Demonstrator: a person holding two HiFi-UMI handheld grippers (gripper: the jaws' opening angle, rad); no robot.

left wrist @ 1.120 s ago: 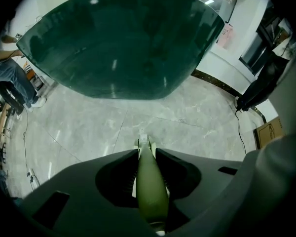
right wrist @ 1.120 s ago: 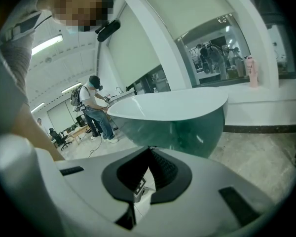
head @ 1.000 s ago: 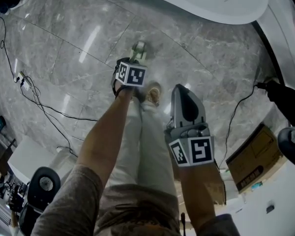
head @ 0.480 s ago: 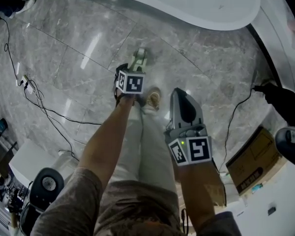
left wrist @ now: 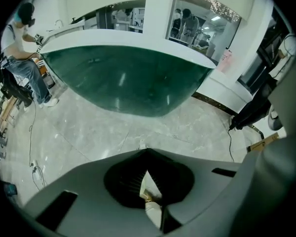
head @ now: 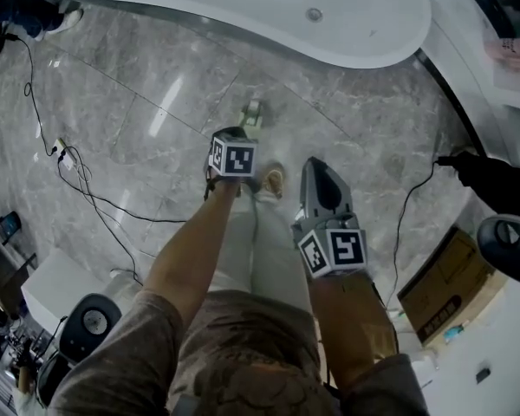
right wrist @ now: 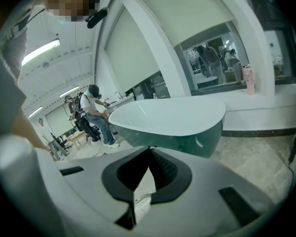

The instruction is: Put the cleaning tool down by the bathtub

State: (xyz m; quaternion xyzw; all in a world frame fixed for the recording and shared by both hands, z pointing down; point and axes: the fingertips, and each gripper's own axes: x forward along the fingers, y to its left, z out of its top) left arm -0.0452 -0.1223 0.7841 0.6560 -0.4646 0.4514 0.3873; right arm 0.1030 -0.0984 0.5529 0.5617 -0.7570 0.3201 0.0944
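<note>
The cleaning tool (head: pixel 253 113), small and pale, lies on the marble floor just in front of the white bathtub (head: pixel 243 7). My left gripper (head: pixel 237 139) hangs above and just short of it, pointing steeply down. Its jaws have just closed with nothing between them. In the left gripper view the tips meet (left wrist: pixel 147 150), and a sliver of the tool (left wrist: pixel 141 143) shows beyond them before the tub's dark green wall (left wrist: pixel 123 78). My right gripper (head: pixel 316 163) is to the right, shut and empty, and faces the tub (right wrist: pixel 172 117).
Cables and a power strip (head: pixel 68 156) trail across the floor at the left. A black cable (head: pixel 413 199) and a cardboard box (head: pixel 446 284) are at the right. A chair base (head: pixel 91 319) stands at lower left. A seated person (left wrist: pixel 24 63) is beyond the tub.
Both grippers have risen from the floor. The left one has drawn back from the cleaning tool, which stays lying by the tub.
</note>
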